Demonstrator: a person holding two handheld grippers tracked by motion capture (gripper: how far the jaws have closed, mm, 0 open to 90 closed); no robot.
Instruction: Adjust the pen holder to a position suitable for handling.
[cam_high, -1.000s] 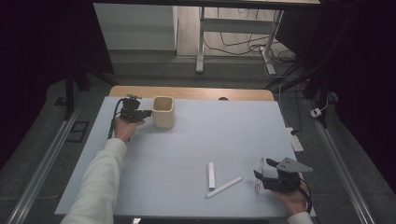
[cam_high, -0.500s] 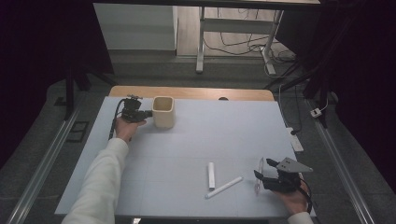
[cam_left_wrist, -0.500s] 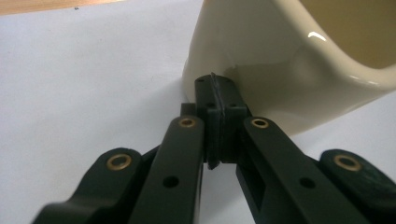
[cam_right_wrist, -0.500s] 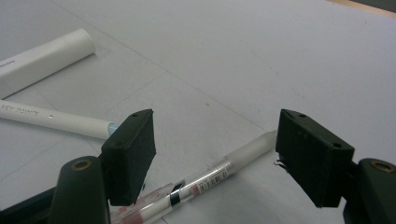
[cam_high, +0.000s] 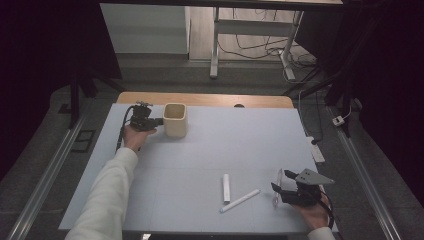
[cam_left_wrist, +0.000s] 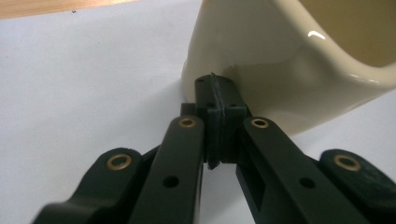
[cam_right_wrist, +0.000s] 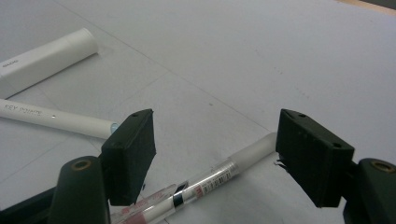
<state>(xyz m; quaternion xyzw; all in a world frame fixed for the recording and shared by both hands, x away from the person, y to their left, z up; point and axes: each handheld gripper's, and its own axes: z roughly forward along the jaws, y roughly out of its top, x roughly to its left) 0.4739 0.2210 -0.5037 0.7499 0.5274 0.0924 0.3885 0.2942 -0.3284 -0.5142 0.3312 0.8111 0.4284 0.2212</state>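
cream ceramic is what the left gripper (cam_left_wrist: 219, 126) faces: its jaws are pressed together, empty, with the tips touching the side wall of the cup (cam_high: 175, 119) at the far left of the white table (cam_high: 210, 145), and this arm keeps the same place as a second ago. the change is on the other side: the right gripper (cam_right_wrist: 224, 154) has moved a little forward and lower, and now its jaws stand wide apart on both sides of the clear pen (cam_right_wrist: 219, 179), not yet touching it. i judge this means the pick of this pen is about to start, and the cup is held steady to receive it. the clear pen lies flat on the table near the front right edge, with a frosted cap, a transparent body, red print and a black band. just beside it lie a thin white pen (cam_right_wrist: 56, 119) and a short white marker (cam_right_wrist: 44, 60), both apart from the jaws.
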